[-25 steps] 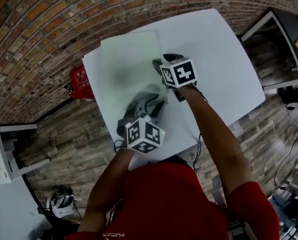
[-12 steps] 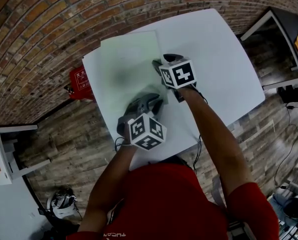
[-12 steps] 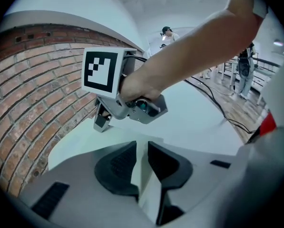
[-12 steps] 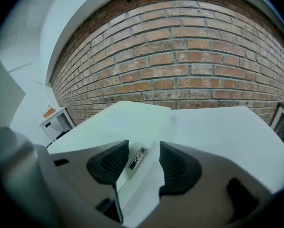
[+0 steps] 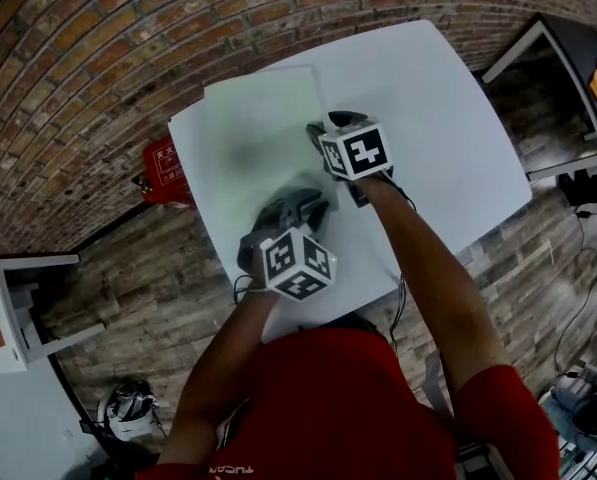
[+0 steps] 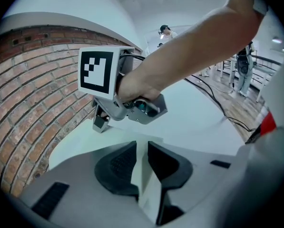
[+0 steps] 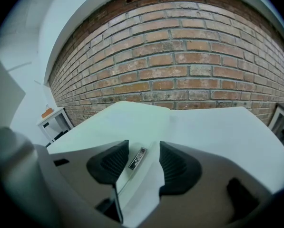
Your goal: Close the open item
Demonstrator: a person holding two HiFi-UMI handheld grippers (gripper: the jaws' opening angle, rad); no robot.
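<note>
Currently left gripper is clamping the folder's edge; right gripper, jaws apart, is straddling the folder's small tab. Risk: unpinched tab slipping sideways, folder gaping.

Left gripper: my fingers have come in from a wider gap and now sit narrow against the white sheet that stands between them (they settled partway through, no motion now). Its marker cube has rolled a little, showing its faces at a new angle. It has also crept slightly right and toward the far side of the desk. Head camera drifted too: the desk's near-left corner, the red box and the white shelf at the left all sit a touch lower in the head view than before.
</note>
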